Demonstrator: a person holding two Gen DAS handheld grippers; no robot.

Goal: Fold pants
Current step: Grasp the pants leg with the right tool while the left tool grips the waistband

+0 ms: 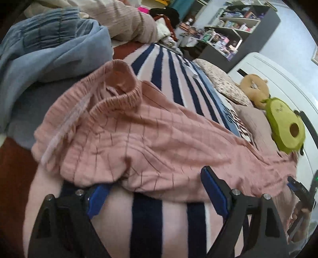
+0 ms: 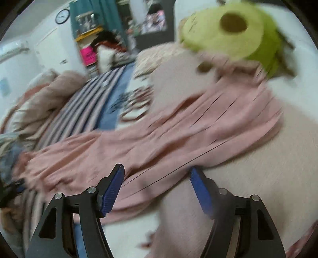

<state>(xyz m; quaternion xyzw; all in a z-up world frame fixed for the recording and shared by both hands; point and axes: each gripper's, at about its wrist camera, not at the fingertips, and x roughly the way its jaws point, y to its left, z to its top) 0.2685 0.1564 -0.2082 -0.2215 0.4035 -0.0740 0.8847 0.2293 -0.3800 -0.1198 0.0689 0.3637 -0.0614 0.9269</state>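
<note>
The left tongs (image 1: 155, 190) are at the near edge of the bed (image 1: 147, 222). Their two blue pads stand wide apart. One pad (image 1: 98, 199) sits just under the near edge of the pink pants (image 1: 139, 139), and the other pad (image 1: 213, 192) lies over the cloth a bit farther along. Neither pad squeezes the cloth.

The right tongs (image 2: 157, 190) are apart too. The pink pants (image 2: 159, 139) run between their pads, but the pads do not press on them. This picture is blurry, so it is hard to tell whether a pad just touches the cloth.

The pants lie flat and long across the bed, over a striped blanket (image 1: 174, 79) with dark blue and pale pink stripes. The stretchy waistband (image 1: 119, 89) is at one end, bunched up and open, near a heap of blue clothes (image 1: 49, 49). The legs reach to the other end, close to the white edge of the bed, where the right tongs show small (image 1: 298, 190).

Farther along that side sits a green avocado plush toy (image 1: 286, 131), just beside the leg ends of the pants. In the right wrist view the same toy (image 2: 234, 29) is right behind the pants. Behind it is a tan plush toy (image 1: 254, 87) and a flowered pillow (image 1: 224, 83).

At the far end of the bed lies a beige ribbed garment (image 1: 123, 21). Past the bed stand shelves (image 1: 238, 25) full of small things. A round clock (image 2: 62, 16) hangs on the far wall.
</note>
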